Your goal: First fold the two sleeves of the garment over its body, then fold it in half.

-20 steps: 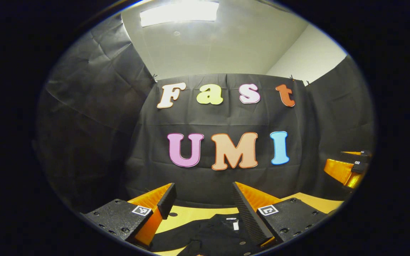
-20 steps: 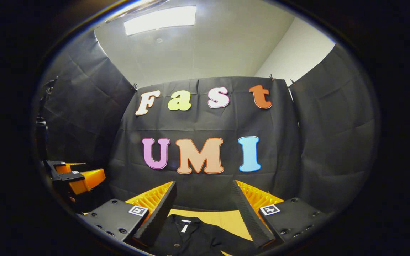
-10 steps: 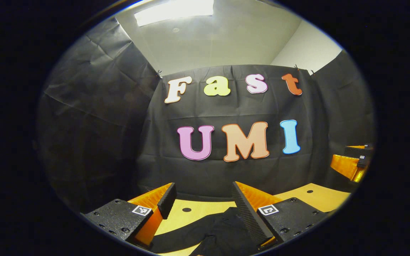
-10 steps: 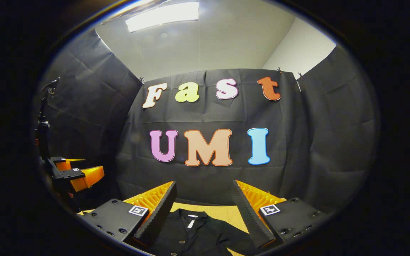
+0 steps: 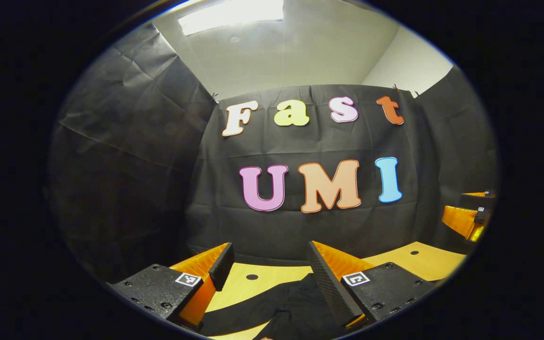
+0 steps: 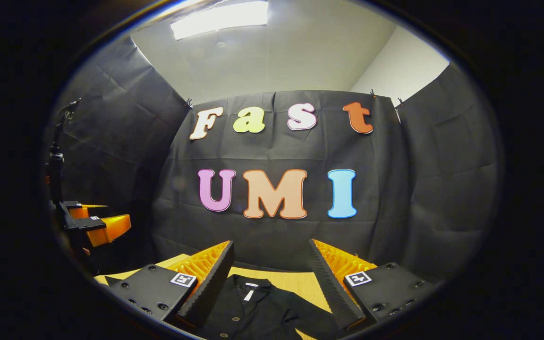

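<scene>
On the yellow table [image 6: 295,279] a black buttoned garment [image 6: 258,311] lies apparently unfolded beneath both wide-open, empty tools.

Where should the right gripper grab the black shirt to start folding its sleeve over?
Probably the sleeve that spreads flat beside the black shirt body, nearest the right gripper. Pinch its outer edge from above, jaws already open, then carry it toward the button placket.

Pale wooden surface [image 5: 413,259] with small round holes, running up to the black cloth wall. Lying flat on it: a black garment [image 6: 258,311], buttoned, collar with a white tag toward the wall, one sleeve spread across the wood in the left gripper view.
</scene>
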